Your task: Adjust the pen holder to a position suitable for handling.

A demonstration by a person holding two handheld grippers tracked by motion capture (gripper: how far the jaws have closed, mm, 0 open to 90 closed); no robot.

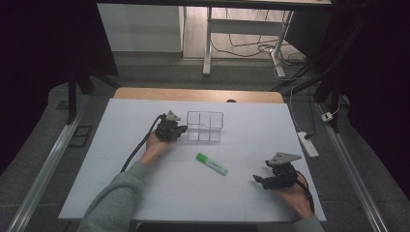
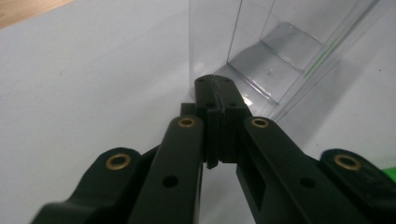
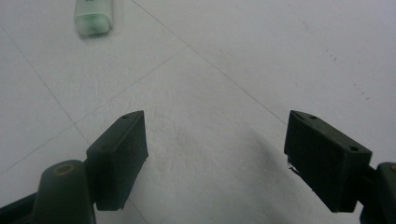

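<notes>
Left gripper (image 1: 180, 130) sat at the left wall of the clear plastic organizer (image 1: 205, 126), near the middle of the white table (image 1: 121, 169). In the left gripper view its jaws were pressed fully together with nothing visible between them, tips (image 2: 214, 84) at the organizer's near corner (image 2: 261, 56); contact with the wall could not be judged. Right gripper (image 1: 259, 180) rested at the table's front right, held in the right hand (image 1: 295, 195), jaws spread wide and empty over bare table. Green highlighter (image 1: 212, 164) lay flat between the two grippers, in front of the organizer, apart from both; its end (image 3: 93, 18) showed in the right gripper view
</notes>
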